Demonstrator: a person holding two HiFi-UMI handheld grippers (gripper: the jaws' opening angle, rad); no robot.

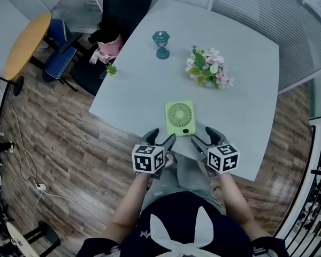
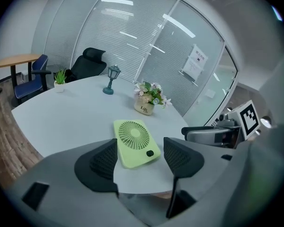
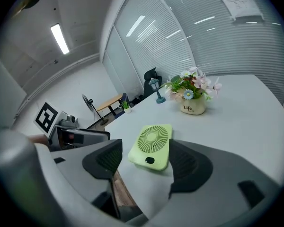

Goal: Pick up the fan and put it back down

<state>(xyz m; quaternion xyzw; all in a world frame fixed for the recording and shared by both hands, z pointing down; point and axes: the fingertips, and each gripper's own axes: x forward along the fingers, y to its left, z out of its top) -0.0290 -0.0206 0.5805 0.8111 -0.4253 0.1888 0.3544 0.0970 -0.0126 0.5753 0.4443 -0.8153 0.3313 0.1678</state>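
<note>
A flat light-green fan [image 1: 180,118] with a round grille and a dark button lies on the white table [image 1: 241,58], close to its near edge. My left gripper [image 1: 161,140] hovers at the table's edge just left of the fan's near end, its jaws open and empty. My right gripper [image 1: 202,139] sits just right of the fan's near end, also open with nothing between the pads. The fan [image 2: 135,141] lies just beyond my left gripper [image 2: 138,159] in the left gripper view. It [image 3: 152,145] likewise lies just beyond my right gripper [image 3: 144,161] in the right gripper view.
A pot of pink and white flowers [image 1: 207,68] stands behind the fan, a small teal lantern [image 1: 161,43] farther back, and a tiny potted plant [image 1: 112,69] at the table's left edge. A black chair [image 1: 120,9] stands beyond the table; wooden floor lies to the left.
</note>
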